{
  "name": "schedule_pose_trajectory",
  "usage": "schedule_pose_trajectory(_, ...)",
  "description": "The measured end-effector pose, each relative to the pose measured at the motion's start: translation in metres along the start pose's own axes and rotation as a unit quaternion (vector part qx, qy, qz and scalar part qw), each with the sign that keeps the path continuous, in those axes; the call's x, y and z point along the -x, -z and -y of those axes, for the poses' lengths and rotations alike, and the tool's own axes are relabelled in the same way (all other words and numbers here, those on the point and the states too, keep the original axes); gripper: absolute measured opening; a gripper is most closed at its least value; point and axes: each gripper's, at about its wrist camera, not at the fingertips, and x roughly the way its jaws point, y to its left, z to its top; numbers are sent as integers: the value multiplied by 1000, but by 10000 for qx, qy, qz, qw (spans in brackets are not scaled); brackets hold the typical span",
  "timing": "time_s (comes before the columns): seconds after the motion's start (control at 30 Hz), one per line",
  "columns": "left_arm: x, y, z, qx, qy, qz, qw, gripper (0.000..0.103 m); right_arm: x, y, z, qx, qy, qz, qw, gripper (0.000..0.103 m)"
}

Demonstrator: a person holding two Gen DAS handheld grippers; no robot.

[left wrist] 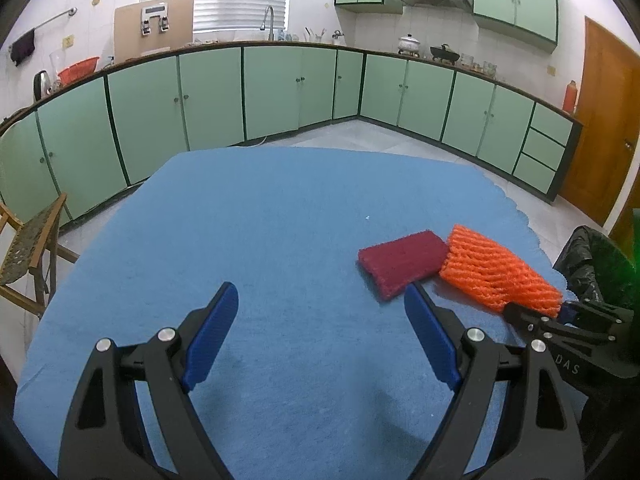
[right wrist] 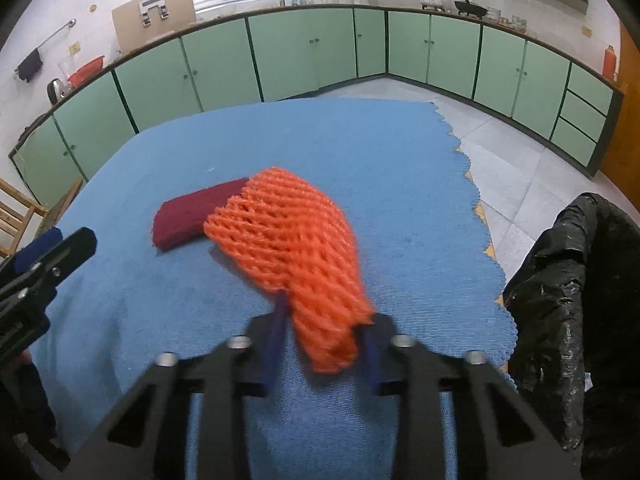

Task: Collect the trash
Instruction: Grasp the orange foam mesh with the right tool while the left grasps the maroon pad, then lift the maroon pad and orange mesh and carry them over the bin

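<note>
An orange foam net sleeve [right wrist: 292, 240] lies on the blue cloth [right wrist: 360, 152], and my right gripper [right wrist: 326, 320] is shut on its near end. In the left wrist view the same orange net [left wrist: 496, 270] shows at the right, with the right gripper [left wrist: 560, 314] clamped on its end. A dark red scouring pad [left wrist: 402, 262] lies flat just left of the net, also seen as the red pad [right wrist: 192, 218] in the right wrist view. My left gripper [left wrist: 320, 300] hovers open over bare cloth, its right finger close to the pad's near corner, nothing between the fingers.
A bin lined with a black bag [right wrist: 568, 280] stands off the table's right edge, also seen as the black bag [left wrist: 588, 256]. A wooden chair [left wrist: 28, 256] sits at the left. Green kitchen cabinets [left wrist: 280, 92] run along the far walls.
</note>
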Motion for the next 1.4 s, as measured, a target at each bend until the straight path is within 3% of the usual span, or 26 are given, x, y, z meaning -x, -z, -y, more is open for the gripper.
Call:
schedule_pose_trajectory(0.43,-33,-19,35,-17,425,-267,9987,82,15,-19,28,-424,197,377,9982,18)
schedule_pose_trajectory(0.63,-59,-22,52,-29,363,-574,9977,82,11,-20,37,-475,142,369,9981,18)
schedule_pose_trajectory(0.7,-68,-21,53,2,367,-756,9965,75,10,-18,39,-506,118,364,9980,18)
schedule_pose_trajectory(0.8,-77,-19,54,32,443,-973,9943,54,6,-15,41,-554,95,336,9979,18)
schedule_pose_trajectory(1.0,-75,-18,57,89,539,-980,9937,46,6,-19,47,-634,63,330,9974,18)
schedule_pose_trajectory(1.13,-70,-13,64,67,786,-1066,9912,34,7,-19,46,-600,56,358,9975,18)
schedule_pose_trajectory(1.27,-60,-5,75,-55,973,-1080,9894,39,9,-17,48,-594,70,377,9975,18)
schedule_pose_trajectory(1.33,-56,-5,74,-148,798,-946,9922,60,9,-16,48,-604,76,372,9975,18)
schedule_pose_trajectory(1.4,-56,-11,71,-205,649,-811,9944,67,9,-15,47,-598,78,365,9975,18)
